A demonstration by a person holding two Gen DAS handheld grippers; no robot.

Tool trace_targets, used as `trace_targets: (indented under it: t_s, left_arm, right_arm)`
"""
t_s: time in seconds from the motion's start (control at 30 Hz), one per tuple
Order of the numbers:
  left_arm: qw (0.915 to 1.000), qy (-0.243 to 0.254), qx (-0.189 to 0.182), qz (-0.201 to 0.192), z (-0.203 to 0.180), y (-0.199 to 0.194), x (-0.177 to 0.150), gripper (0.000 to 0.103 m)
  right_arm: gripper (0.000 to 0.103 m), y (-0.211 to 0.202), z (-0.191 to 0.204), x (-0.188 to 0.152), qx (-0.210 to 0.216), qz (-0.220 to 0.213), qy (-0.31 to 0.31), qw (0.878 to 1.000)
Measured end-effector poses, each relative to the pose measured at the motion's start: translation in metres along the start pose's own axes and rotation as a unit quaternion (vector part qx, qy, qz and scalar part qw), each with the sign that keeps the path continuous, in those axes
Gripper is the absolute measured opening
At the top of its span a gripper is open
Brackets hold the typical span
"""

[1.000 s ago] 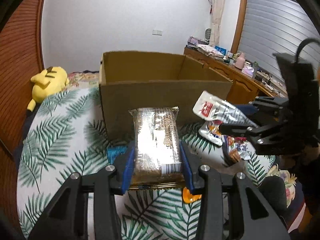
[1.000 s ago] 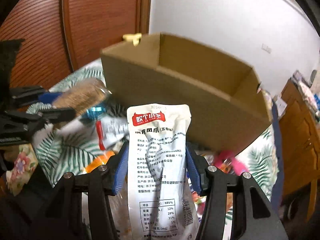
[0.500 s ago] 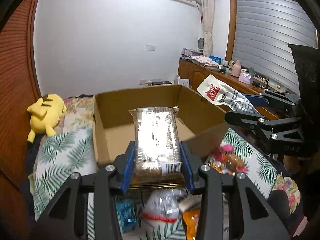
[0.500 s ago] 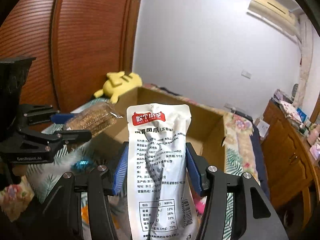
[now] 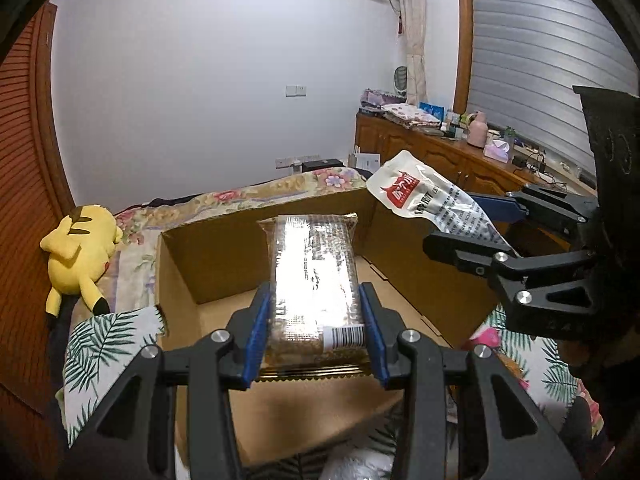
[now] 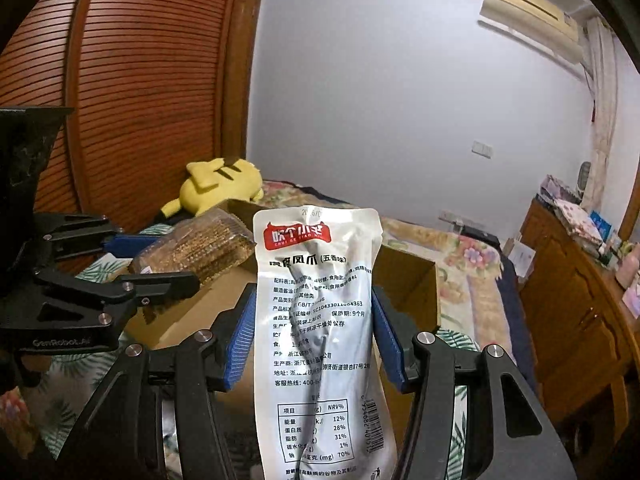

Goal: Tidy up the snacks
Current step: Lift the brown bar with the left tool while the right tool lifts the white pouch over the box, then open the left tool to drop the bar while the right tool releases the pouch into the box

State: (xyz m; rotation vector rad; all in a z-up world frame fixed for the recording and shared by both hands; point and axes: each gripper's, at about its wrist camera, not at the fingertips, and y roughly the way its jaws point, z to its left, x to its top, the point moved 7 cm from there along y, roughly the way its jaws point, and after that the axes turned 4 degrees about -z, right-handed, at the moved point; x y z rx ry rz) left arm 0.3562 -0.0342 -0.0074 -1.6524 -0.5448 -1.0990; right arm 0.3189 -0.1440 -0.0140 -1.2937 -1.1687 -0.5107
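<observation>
The left wrist view looks down into the open cardboard box [image 5: 280, 400], showing its bare floor and inner walls, and the palm-leaf bed cover [image 5: 108, 344] beside it. The right wrist view shows the box [image 6: 404, 280] only as a far corner and wall behind the packets. It does show the printed back of the white pouch [image 6: 320, 340] in full, which the left view catches only edge-on from the side.

The left gripper [image 5: 316, 332] has its jaws closed on the clear-wrapped brown snack bar pack [image 5: 312, 272]. The blue pads press its two long sides near the barcode end. The pack's long axis runs straight forward along the fingers, its far end out over the box interior. From the right camera, the same snack bar pack [image 6: 196, 252] sticks out of the left gripper [image 6: 152, 264] above the box's near edge.

The right gripper [image 6: 316, 340] is clamped on the white pouch, pads on both long edges at about mid-length. The red logo end points forward and up, and the nutrition table end trails back past the jaws. In the left view the pouch [image 5: 432, 204] angles out of the right gripper [image 5: 460, 220] above the box's right wall.

A yellow plush toy [image 5: 80, 252] lies on the bed by the wooden wardrobe [image 6: 120, 80].
</observation>
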Motion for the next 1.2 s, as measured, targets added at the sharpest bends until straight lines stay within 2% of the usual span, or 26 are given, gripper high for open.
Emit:
trace_targets:
  t_s: [0.27,0.7,0.87,0.93,1.07,1.2]
  left_arm:
    - [0.9999,0.0,0.003,0.011,0.005,0.027,-0.001,0.041]
    - [0.9997,-0.008,0.015,0.019,0.011,0.042,-0.004,0.043]
    - [0.9995,-0.002,0.03,0.004,0.013,0.039,0.001,0.053]
    - [0.9994,-0.001,0.034,0.003,0.014,0.038,0.0,0.053]
    - [0.9992,-0.006,0.04,-0.001,0.017,0.03,-0.003,0.055]
    - [0.999,-0.006,0.043,-0.01,0.016,0.014,-0.003,0.057]
  right_arm:
    - [0.056,0.036,-0.013,-0.003,-0.004,0.015,0.002,1.0]
    - [0.057,0.054,-0.011,-0.006,-0.009,0.032,0.012,0.999]
    - [0.061,0.06,-0.013,-0.006,-0.01,0.037,0.017,0.999]
    - [0.061,0.06,-0.013,-0.007,-0.006,0.042,0.018,0.999]
    - [0.072,0.054,-0.014,-0.006,-0.014,0.04,0.02,0.999]
    - [0.072,0.044,-0.012,-0.005,-0.009,0.041,0.026,0.999]
